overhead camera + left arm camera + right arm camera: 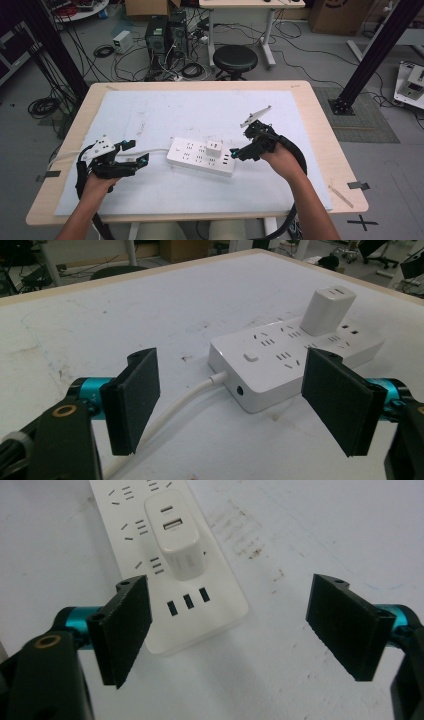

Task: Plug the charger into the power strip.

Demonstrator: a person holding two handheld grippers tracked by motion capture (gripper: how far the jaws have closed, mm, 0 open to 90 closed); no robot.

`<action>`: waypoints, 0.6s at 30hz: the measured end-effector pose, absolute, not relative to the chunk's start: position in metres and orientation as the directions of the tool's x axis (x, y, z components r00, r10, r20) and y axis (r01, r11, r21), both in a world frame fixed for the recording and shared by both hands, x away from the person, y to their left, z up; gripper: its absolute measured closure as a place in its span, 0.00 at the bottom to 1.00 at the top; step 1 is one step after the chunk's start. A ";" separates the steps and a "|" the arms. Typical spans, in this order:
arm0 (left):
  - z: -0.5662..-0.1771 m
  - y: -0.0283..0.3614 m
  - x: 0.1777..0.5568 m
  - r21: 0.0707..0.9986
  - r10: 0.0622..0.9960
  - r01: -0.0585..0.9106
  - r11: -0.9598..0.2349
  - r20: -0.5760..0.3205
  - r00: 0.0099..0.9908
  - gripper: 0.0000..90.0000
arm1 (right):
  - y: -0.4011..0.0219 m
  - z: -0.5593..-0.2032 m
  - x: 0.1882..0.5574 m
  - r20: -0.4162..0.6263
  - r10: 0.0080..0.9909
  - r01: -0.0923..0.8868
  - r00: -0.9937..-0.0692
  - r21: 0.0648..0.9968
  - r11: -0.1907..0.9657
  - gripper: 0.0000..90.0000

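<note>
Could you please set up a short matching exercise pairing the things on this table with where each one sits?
Things:
1. white rectangular plastic power strip
2. small white cube-shaped charger
3. white round cable
4. left hand-held gripper

Places or states:
A. plugged into the top of the strip
B. open, at the strip's cable end
C. lying flat on the white table cover
D. running out of the strip's end face

Pairs: 1-C, 2-A, 3-D, 4-B

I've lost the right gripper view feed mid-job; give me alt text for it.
A white power strip lies on the white table cover with a white charger plugged into it, its two ports facing up. The right gripper is open just short of the strip's end, where three USB slots sit; its black fingers hold nothing.
</note>
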State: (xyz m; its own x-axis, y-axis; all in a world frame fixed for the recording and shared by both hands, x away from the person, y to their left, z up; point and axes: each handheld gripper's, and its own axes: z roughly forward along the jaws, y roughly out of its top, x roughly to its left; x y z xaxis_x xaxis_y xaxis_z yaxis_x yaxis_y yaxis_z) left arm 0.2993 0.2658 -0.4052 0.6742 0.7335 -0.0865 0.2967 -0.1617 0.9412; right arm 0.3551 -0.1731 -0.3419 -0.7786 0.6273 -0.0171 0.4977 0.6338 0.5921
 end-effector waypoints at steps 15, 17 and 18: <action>-0.400 0.270 0.297 0.943 0.739 0.289 -0.167 -0.074 0.670 0.26 | -0.217 -0.357 0.321 -0.015 0.703 0.515 -0.711 0.670 0.534 0.21; -0.400 0.269 0.296 0.943 0.739 0.287 -0.168 -0.072 0.670 0.26 | -0.218 -0.358 0.320 -0.013 0.703 0.515 -0.711 0.671 0.533 0.21; -0.399 0.269 0.296 0.943 0.739 0.286 -0.171 -0.070 0.670 0.26 | -0.220 -0.360 0.318 -0.014 0.705 0.513 -0.709 0.676 0.529 0.20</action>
